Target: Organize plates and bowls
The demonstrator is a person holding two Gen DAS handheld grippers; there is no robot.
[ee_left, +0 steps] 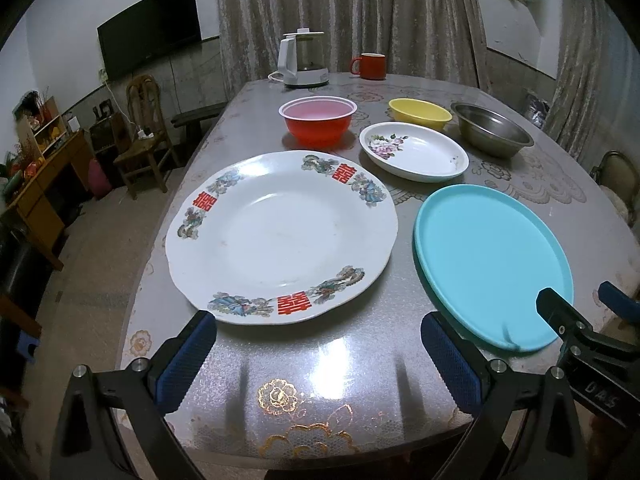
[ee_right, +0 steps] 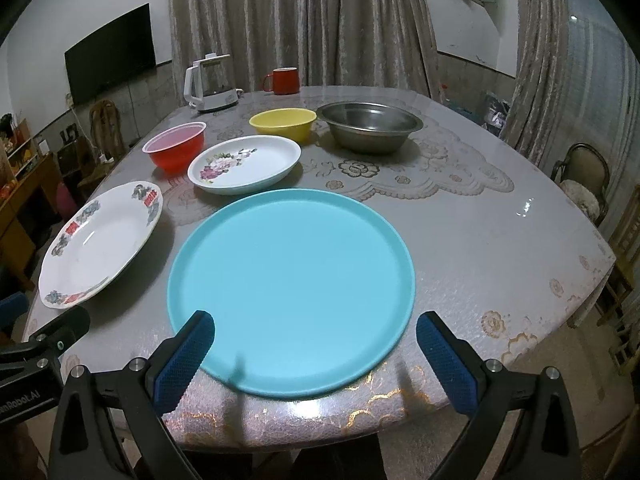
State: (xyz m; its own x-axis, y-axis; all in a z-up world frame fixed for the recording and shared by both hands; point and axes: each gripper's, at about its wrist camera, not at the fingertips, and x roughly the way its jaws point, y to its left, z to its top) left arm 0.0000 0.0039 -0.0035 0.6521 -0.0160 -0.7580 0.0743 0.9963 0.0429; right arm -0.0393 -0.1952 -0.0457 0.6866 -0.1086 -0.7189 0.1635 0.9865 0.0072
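The counter [ee_right: 460, 232] has bare room along its right side. Near its front edge lie the white plate [ee_left: 280, 236] on the left and the blue plate [ee_right: 292, 288] to its right. Farther back sit the steel basin [ee_right: 370, 126], oval dish [ee_right: 244, 164], red bowl [ee_right: 176, 150] and yellow bowl [ee_right: 282, 122], all empty. The left tool [ee_left: 320, 364] and right tool [ee_right: 316, 360] hang spread wide, gripping nothing.

From the left wrist view, the right gripper [ee_left: 592, 312] covers the near corner of the turquoise plate [ee_left: 492, 264], and its body runs off the picture's right edge. The shelves [ee_left: 40, 128] by the far wall hold clutter too small and dim to name. In the right wrist view, the red bowl [ee_right: 176, 150] is partly hidden by the flowered dish [ee_right: 244, 164].
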